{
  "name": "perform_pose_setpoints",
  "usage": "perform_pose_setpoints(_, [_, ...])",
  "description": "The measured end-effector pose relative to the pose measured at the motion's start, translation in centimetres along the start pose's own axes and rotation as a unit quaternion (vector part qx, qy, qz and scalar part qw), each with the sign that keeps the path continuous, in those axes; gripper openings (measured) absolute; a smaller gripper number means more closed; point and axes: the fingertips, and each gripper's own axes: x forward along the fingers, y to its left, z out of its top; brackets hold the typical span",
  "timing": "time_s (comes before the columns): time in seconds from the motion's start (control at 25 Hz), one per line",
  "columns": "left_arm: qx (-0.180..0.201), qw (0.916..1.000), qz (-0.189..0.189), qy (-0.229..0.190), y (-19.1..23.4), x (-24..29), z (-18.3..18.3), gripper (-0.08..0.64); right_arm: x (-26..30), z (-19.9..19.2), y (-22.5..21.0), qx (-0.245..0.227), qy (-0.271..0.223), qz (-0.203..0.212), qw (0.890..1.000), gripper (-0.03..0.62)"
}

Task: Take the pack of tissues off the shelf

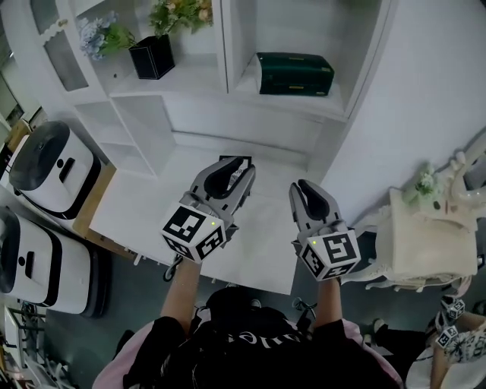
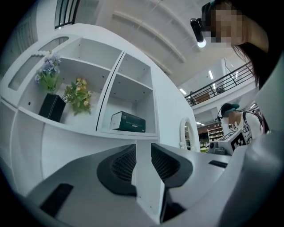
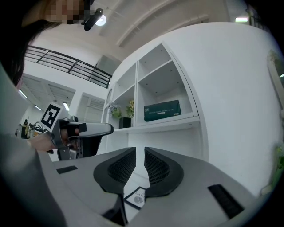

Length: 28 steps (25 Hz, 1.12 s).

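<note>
Green tissue pack (image 1: pixel 295 74) on shelf (image 1: pixel 244 86), print illegible; left tool (image 2: pixel 143 150), right tool (image 3: pixel 140 156) both closed, empty.

Pack (image 1: pixel 295 74): we find it in the right compartment of the shelf (image 1: pixel 228 45).
Pot (image 1: pixel 152 58): in the compartment left of the pack, with flowers (image 1: pixel 178 11) in it.
Table (image 1: pixel 144 205): before and below the shelf.
Grippers: we hold the left gripper (image 1: pixel 228 173) and right gripper (image 1: pixel 306 188) side by side over the table, well apart from the pack.
Card (image 1: pixel 237 160): on the table, just behind the left gripper.
Machines (image 1: pixel 49 167): two, left of the table, one before the other.
</note>
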Motion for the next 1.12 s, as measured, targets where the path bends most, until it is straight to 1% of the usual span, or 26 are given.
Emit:
perform_pose_setpoints(0.16, [0.011,0.9998,-0.009,-0.012,1.3,2.4,1.7,0.101,1.5,2.7,-2.1,-0.020,-0.030,-0.020,0.999,0.069])
perform_pose_setpoints(0.28, [0.019,0.9996,-0.013,-0.014,2.3,4.3,2.8,0.101,2.7,4.5,-3.4,-0.038,-0.040,-0.028,0.998,0.069])
perform_pose_setpoints(0.4, [0.030,0.9990,-0.022,-0.026,3.3,6.3,4.2,0.104,3.8,6.3,-4.9,-0.052,-0.048,-0.041,0.997,0.069])
perform_pose_setpoints(0.48, [0.043,0.9983,-0.026,-0.029,3.8,7.8,5.1,0.129,4.3,7.5,-6.0,-0.058,-0.055,-0.051,0.996,0.069])
perform_pose_setpoints(0.56, [0.065,0.9973,-0.025,-0.024,4.4,9.1,5.7,0.158,4.8,8.4,-7.0,-0.060,-0.060,-0.061,0.995,0.069])
perform_pose_setpoints(0.68, [0.092,0.9956,-0.009,-0.016,5.7,11.1,6.3,0.184,5.3,9.4,-8.2,-0.063,-0.062,-0.074,0.993,0.069])
perform_pose_setpoints(0.76, [0.089,0.9959,-0.001,-0.014,6.5,12.3,6.7,0.206,5.5,9.6,-8.8,-0.066,-0.059,-0.080,0.993,0.071])
perform_pose_setpoints(0.84, [0.078,0.9969,-0.004,-0.012,6.9,13.3,6.9,0.218,5.7,9.5,-9.3,-0.067,-0.054,-0.085,0.993,0.069])
perform_pose_setpoints(0.96, [0.071,0.9974,-0.009,-0.005,7.0,14.5,6.8,0.261,6.2,9.3,-9.9,-0.065,-0.048,-0.090,0.993,0.069])
perform_pose_setpoints(1.12, [0.069,0.9976,-0.004,0.003,7.0,15.8,6.6,0.262,6.8,9.5,-10.4,-0.064,-0.045,-0.093,0.993,0.069])
